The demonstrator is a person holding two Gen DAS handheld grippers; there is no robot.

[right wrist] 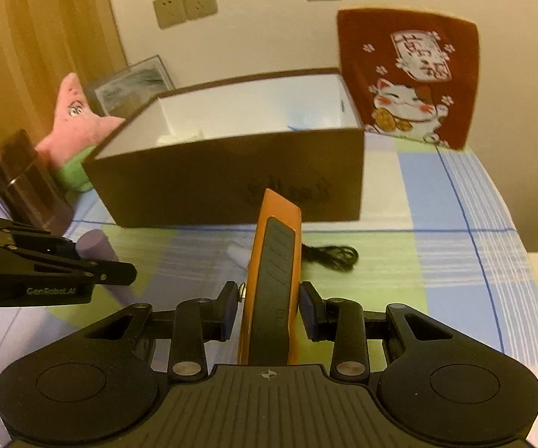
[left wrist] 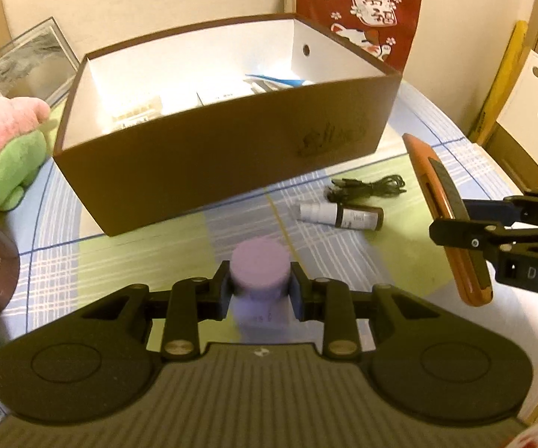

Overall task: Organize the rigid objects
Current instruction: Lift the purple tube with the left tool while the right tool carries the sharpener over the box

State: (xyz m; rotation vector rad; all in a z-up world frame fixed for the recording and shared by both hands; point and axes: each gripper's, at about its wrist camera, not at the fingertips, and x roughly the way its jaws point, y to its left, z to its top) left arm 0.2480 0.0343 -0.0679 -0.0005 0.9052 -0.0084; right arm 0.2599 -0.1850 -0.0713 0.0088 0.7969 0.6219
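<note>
Left wrist view: fingers point(left wrist: 225, 291) clamp the purple bottle point(left wrist: 260, 280); right fingers point(right wrist: 308, 310) clamp the orange knife point(right wrist: 272, 280).

Both matte black plastic two-finger grippers, left point(left wrist: 260, 291) and right point(right wrist: 269, 311), have blue pads, brass-coloured screws and ribbed bodies; the left's side lettering perhaps reads "GenRobot.AI".

Both wrist views close, angled down – sharing brown box point(left wrist: 231, 171), tablecloth point(right wrist: 455, 261)

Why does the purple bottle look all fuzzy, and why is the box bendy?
Left wrist view: the purple bottle sits very close to the lens and smears soft. Both views: the fisheye lens bows the brown box and everything near the edges; warm, dim light tints it all yellowish.
</note>
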